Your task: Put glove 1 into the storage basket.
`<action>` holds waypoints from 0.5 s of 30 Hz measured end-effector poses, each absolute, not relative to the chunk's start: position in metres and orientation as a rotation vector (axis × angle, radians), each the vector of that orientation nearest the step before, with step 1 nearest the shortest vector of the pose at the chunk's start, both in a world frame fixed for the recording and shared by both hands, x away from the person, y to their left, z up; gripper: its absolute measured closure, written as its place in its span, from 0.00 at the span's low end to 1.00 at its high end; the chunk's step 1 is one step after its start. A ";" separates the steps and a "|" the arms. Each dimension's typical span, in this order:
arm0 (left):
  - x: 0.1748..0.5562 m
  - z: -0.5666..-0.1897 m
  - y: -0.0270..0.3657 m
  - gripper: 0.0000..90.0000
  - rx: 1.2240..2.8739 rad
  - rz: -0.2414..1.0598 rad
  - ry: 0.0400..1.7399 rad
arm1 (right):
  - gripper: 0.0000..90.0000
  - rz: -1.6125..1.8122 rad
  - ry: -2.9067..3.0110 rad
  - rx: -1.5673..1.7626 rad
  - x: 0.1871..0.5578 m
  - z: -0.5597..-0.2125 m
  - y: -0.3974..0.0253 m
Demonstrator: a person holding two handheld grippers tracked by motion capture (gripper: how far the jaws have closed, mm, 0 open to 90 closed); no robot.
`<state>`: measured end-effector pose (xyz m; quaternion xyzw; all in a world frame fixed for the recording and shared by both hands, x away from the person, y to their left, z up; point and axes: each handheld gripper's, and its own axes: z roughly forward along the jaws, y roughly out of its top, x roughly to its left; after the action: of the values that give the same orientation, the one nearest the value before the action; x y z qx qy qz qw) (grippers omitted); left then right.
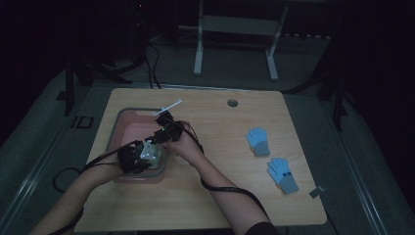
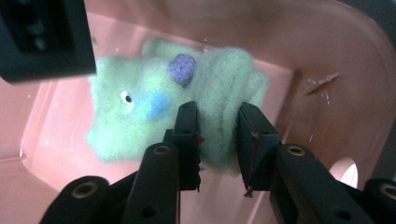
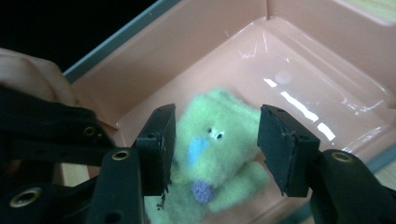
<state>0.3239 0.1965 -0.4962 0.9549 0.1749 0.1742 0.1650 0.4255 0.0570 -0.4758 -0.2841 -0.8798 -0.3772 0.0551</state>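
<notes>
Left tongs pinching green glove, unlabelled

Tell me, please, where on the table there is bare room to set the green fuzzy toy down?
Bare wood lies between the pink tub and the blue gloves, and along the near edge. The tub's near end is crowded: both grippers meet at the green toy, left gripper clamping it.

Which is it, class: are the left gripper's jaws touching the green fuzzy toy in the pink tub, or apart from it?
Touching. In the left gripper view the left gripper has its two jaws pressed against a fold of the green fuzzy toy, squeezing it narrow between them.
</notes>
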 end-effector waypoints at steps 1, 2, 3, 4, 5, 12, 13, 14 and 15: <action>0.324 -0.496 0.197 0.76 2.714 0.499 0.505 | 0.51 -1.154 -2.669 -0.862 0.425 -0.474 0.055; 0.324 -0.495 0.197 0.71 2.705 0.501 0.523 | 0.50 -1.160 -2.669 -0.857 0.424 -0.473 0.053; 0.324 -0.494 0.197 0.62 2.701 0.511 0.538 | 0.49 -1.171 -2.669 -0.859 0.424 -0.471 0.051; 0.324 -0.493 0.198 0.56 2.695 0.524 0.555 | 0.49 -1.182 -2.668 -0.858 0.423 -0.470 0.049; 0.324 -0.492 0.199 0.53 2.681 0.520 0.572 | 0.48 -1.187 -2.663 -0.860 0.422 -0.468 0.046; 0.321 -0.474 0.199 0.42 2.544 0.519 0.720 | 0.43 -1.241 -2.672 -0.837 0.416 -0.455 0.028; 0.320 -0.471 0.198 0.42 2.526 0.513 0.733 | 0.41 -1.247 -2.671 -0.838 0.415 -0.454 0.025; 0.319 -0.469 0.196 0.42 2.503 0.499 0.752 | 0.40 -1.251 -2.670 -0.833 0.413 -0.453 0.022; 0.319 -0.467 0.195 0.42 2.487 0.498 0.764 | 0.38 -1.254 -2.671 -0.826 0.412 -0.452 0.019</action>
<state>0.3185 0.1948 -0.4665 0.9105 0.2798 0.1822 0.2438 0.4118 0.0185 -0.4520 -0.2695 -0.8711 -0.4088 0.0387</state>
